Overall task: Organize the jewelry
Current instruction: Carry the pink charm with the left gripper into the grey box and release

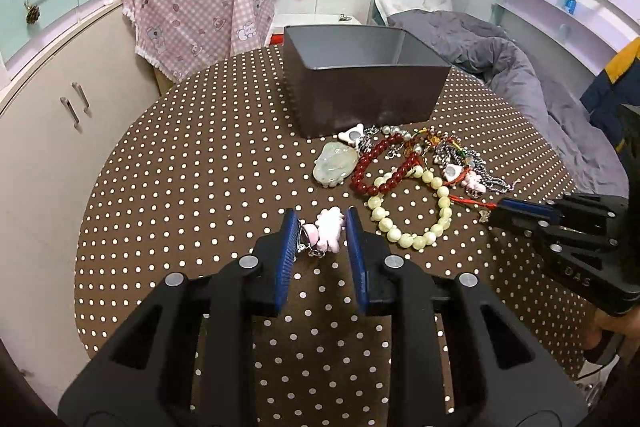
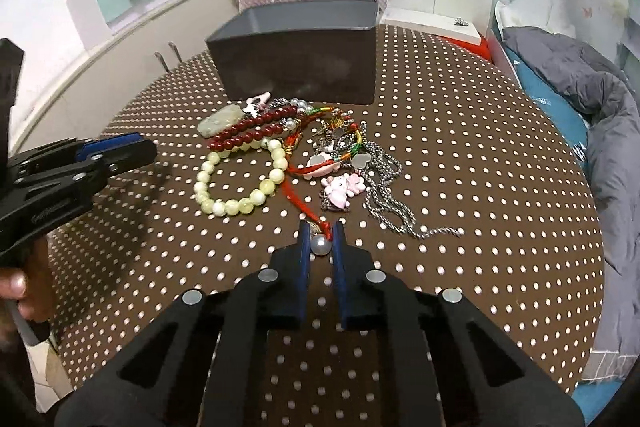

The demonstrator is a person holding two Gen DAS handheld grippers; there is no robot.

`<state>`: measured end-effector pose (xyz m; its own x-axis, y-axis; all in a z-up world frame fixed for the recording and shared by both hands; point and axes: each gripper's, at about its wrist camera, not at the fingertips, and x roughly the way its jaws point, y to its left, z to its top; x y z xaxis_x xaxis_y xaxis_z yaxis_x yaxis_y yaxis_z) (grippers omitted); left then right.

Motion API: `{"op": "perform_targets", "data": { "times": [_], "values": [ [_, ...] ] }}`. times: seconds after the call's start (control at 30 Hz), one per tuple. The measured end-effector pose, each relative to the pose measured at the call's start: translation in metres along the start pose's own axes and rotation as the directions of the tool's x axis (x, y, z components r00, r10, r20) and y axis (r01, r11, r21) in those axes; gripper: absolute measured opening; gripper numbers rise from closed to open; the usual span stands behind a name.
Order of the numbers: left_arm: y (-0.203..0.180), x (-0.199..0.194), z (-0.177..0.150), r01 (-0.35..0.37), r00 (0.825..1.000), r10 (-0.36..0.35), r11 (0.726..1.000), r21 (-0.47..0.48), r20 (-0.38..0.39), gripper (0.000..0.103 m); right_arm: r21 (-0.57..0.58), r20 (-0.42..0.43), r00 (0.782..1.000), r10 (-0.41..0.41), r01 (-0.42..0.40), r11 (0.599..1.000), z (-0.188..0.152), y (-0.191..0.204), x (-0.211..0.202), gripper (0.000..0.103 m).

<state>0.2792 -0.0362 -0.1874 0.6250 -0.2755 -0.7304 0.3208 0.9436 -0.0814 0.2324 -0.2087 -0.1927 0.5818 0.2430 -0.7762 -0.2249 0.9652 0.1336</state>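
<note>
A pile of jewelry lies on the dotted table in front of a grey box [image 1: 362,83] [image 2: 298,47]: a jade pendant [image 1: 334,163], a dark red bead bracelet [image 1: 384,163] [image 2: 250,135], a pale green bead bracelet [image 1: 412,211] [image 2: 240,183], silver chains [image 2: 386,187], a pink charm [image 2: 342,189]. My left gripper [image 1: 320,227] is partly open around a pink charm [image 1: 330,231], a gap showing at each finger. My right gripper [image 2: 322,239] [image 1: 508,213] is shut on a pearl bead [image 2: 322,245] at the end of a red cord [image 2: 298,195].
The round table [image 1: 200,187] has a brown cloth with white dots. A pink checked cloth [image 1: 200,11] hangs behind it. White cabinets [image 1: 48,131] stand at the left and a bed with a grey duvet [image 1: 520,75] at the right.
</note>
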Motion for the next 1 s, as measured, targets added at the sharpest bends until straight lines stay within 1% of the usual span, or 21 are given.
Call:
{"op": "perform_targets", "data": {
  "times": [0.17,0.27,0.37,0.43,0.5,0.57,0.6,0.63,0.67,0.7,0.77,0.83,0.93,1.0],
  "values": [
    [-0.002,-0.001,-0.001,-0.005,1.0,0.005,1.0,0.004,0.003,0.025,-0.008,-0.012,1.0,0.015,-0.015,1.0,-0.006,-0.003,-0.002,0.01],
    [-0.005,0.0,-0.002,-0.006,1.0,0.006,1.0,0.007,-0.002,0.025,-0.005,-0.03,0.999,0.012,-0.012,1.0,-0.009,-0.002,0.005,0.012],
    [-0.007,0.001,-0.004,-0.003,1.0,0.004,1.0,0.011,-0.006,0.025,-0.022,-0.02,1.0,-0.002,0.001,1.0,-0.008,0.003,0.01,0.013],
    [-0.006,0.0,-0.005,-0.007,1.0,0.007,1.0,0.01,-0.007,0.025,-0.028,-0.021,1.0,0.002,-0.003,1.0,-0.006,0.006,0.011,0.017],
    [-0.006,0.0,-0.005,-0.007,1.0,0.008,1.0,0.008,-0.008,0.025,-0.05,-0.02,1.0,-0.007,0.006,0.999,-0.005,0.009,0.013,0.018],
    [-0.005,0.0,-0.005,-0.008,1.0,0.008,1.0,0.009,-0.008,0.025,-0.092,-0.025,0.999,-0.033,0.031,0.995,-0.006,0.014,0.013,0.017],
    [-0.005,-0.001,-0.005,-0.004,1.0,0.005,1.0,0.01,-0.007,0.025,-0.1,-0.026,0.999,-0.037,0.034,0.994,-0.006,0.015,0.012,0.011],
    [-0.005,-0.002,-0.005,0.0,1.0,0.0,1.0,0.011,-0.004,0.025,-0.097,-0.027,0.999,-0.027,0.024,0.995,-0.006,0.014,0.011,0.009],
    [-0.005,-0.003,-0.005,0.003,1.0,-0.003,1.0,0.011,-0.001,0.025,-0.082,-0.025,1.0,0.006,-0.008,0.997,-0.005,0.013,0.008,0.009],
    [-0.005,-0.006,-0.004,0.009,1.0,-0.009,1.0,0.01,0.007,0.025,-0.074,-0.011,1.0,0.022,-0.023,0.997,-0.004,0.012,0.002,0.009],
    [-0.004,-0.011,0.001,0.021,1.0,-0.022,1.0,0.006,0.021,0.025,-0.087,0.021,0.999,0.027,-0.025,0.996,0.003,0.014,-0.009,0.009],
    [-0.005,-0.017,0.007,0.031,0.999,-0.032,0.999,0.007,0.041,0.025,-0.096,0.064,0.997,0.047,-0.04,0.995,0.016,0.014,-0.023,0.009],
    [-0.008,-0.033,0.027,0.054,0.994,-0.055,0.998,0.012,0.094,0.025,-0.112,0.135,0.988,0.08,-0.065,0.992,0.044,0.013,-0.046,0.009],
    [-0.007,-0.043,0.044,0.07,0.988,-0.071,0.997,0.014,0.134,0.025,-0.132,0.19,0.977,0.096,-0.071,0.989,0.07,0.013,-0.063,0.009]
  ]
}}
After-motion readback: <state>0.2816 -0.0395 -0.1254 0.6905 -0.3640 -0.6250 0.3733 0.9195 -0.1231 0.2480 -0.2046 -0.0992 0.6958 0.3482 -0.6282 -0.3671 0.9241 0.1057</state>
